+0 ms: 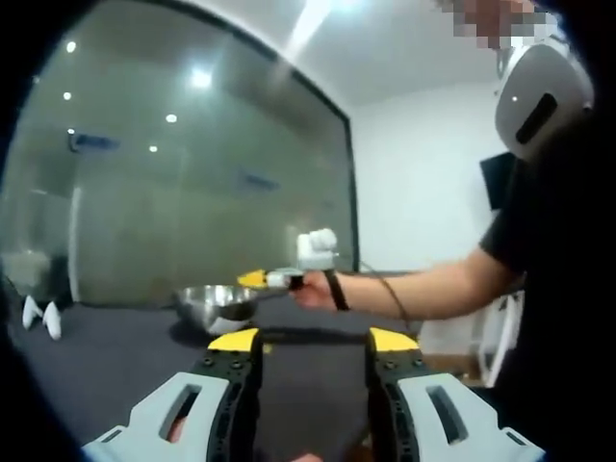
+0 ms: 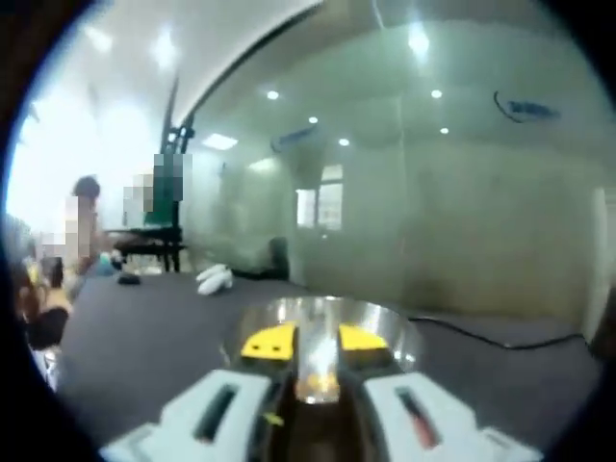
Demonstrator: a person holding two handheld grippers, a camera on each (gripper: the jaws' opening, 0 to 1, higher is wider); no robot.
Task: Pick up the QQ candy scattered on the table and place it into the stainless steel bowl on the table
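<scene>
The stainless steel bowl [image 1: 217, 306] stands on the dark table [image 1: 106, 356], ahead of my left gripper [image 1: 313, 340]. That gripper's yellow-tipped jaws are wide apart with nothing between them. A hand [image 1: 313, 291] holds my right gripper [image 1: 255, 279] out over the bowl's rim from the right. In the right gripper view the bowl [image 2: 385, 322] lies just behind and below my right gripper [image 2: 316, 342]. Its jaws stand close together on a small pale and orange QQ candy packet [image 2: 318, 377].
Two white objects [image 1: 43, 318] lie at the table's far left, seen also as white objects [image 2: 214, 279] beyond the bowl. A black cable [image 2: 481, 337] runs across the table at the right. A glass wall [image 1: 192, 173] stands behind. A person's arm [image 1: 433, 289] reaches in from the right.
</scene>
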